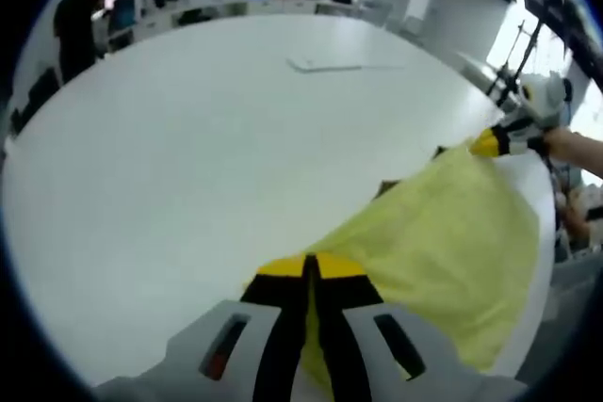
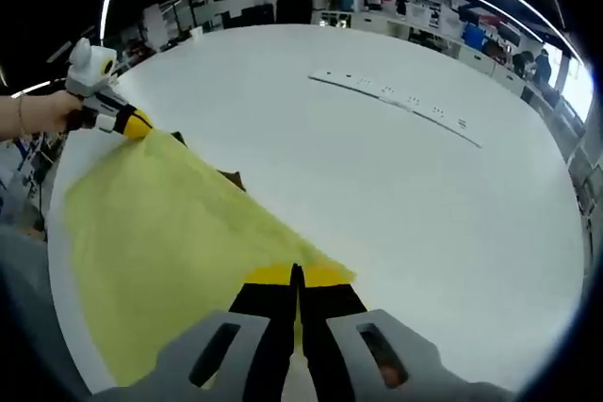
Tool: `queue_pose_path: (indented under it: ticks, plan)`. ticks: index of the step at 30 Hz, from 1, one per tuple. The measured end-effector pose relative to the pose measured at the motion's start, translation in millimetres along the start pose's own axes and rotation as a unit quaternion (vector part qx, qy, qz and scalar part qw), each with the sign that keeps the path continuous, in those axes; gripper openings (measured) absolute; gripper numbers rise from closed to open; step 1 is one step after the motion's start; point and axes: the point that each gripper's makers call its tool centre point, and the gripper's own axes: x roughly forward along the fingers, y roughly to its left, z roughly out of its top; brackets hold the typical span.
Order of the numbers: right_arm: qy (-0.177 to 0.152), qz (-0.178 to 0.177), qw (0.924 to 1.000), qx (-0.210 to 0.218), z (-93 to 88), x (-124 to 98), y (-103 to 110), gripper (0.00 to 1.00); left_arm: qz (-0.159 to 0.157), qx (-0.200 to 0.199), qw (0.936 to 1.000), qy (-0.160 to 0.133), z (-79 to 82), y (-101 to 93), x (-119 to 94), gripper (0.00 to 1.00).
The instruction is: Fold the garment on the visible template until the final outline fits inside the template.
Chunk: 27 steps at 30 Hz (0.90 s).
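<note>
The yellow garment (image 1: 443, 233), thin and smooth, hangs stretched in a taut sheet above the white desk (image 1: 188, 157); the left tongs (image 1: 309, 270) are clamped on one corner, the right tongs (image 2: 297, 275) pinched closed on the other, a hand (image 2: 42, 110) gripping the far tool

One yellow garment (image 1: 443, 242), two tools, perhaps one table (image 1: 188, 157).
</note>
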Motion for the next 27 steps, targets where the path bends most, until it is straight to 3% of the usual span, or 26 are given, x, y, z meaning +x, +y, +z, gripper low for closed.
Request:
queue_pose_path:
  ticks: [9,17,27]
  plan:
    - [0.002,-0.008,0.9999,0.006,0.3,-0.9,-9.6,0.01,0.0,-0.002,0.9998,0.02,0.8,-0.1,1.0,0.0]
    - [-0.033,-0.005,0.9994,0.005,17.4,-9.9,-2.9,0.02,0.001,0.012,0.9998,0.015,2.6,-3.2,-6.1,0.01]
    - [-0.039,-0.002,0.9992,0.007,21.4,-21.1,5.6,0.17,-0.008,0.011,0.9999,-0.006,8.8,-6.9,-21.4,0.1]
